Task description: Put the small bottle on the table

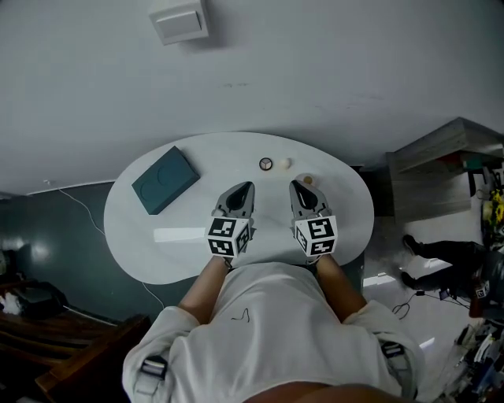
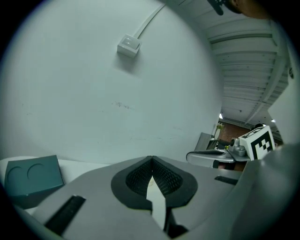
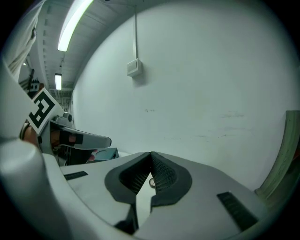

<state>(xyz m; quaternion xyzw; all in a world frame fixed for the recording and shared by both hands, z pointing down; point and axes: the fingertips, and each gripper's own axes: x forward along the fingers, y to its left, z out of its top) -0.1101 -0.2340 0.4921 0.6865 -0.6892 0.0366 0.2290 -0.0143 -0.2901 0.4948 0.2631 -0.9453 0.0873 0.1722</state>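
Note:
Three small items lie on the far middle of the white oval table point(image 1: 157, 236): a dark round ring-like piece point(image 1: 266, 164), a pale small object point(image 1: 285, 163) and a tan small object point(image 1: 308, 179). I cannot tell which is the small bottle. My left gripper point(image 1: 249, 186) hovers over the table's middle, shut and empty; its pads meet at the tip point(image 2: 151, 159). My right gripper point(image 1: 294, 186) is beside it, shut with nothing held point(image 3: 151, 154), its tip just short of the tan object. A small ring point(image 3: 151, 183) shows through the gap behind its pads.
A teal box point(image 1: 164, 180) with two round dimples lies on the table's left part point(image 2: 30, 178). A white wall point(image 1: 315, 63) with a switch box point(image 1: 181, 21) stands behind the table. A grey shelf point(image 1: 441, 169) and clutter are at the right.

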